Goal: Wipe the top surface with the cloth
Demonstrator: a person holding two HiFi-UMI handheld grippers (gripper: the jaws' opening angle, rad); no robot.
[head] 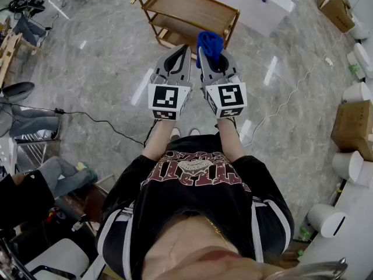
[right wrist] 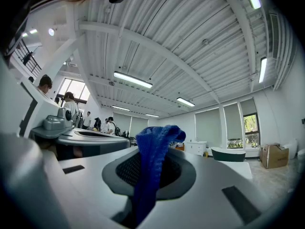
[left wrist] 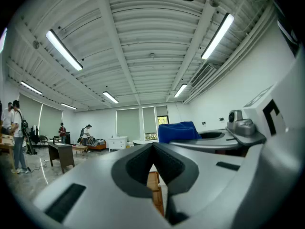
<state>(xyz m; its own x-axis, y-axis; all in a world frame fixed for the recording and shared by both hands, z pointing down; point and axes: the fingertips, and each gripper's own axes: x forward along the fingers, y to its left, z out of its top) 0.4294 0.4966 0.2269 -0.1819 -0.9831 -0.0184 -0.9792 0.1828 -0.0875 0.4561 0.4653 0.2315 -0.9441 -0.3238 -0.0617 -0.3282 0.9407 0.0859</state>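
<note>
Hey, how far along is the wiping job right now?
Done: the blue cloth is picked up, clamped in the right hand-held gripper. In hand: both are held in the air, short of the wooden table; the left hand-held gripper is shut and empty. Left: all the wiping, since the cloth is not touching the table top.

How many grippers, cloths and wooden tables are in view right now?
grippers: 2 (left gripper, right gripper)
blue cloth: 1, clamped in the right gripper
wooden table: 1
total: 4
</note>
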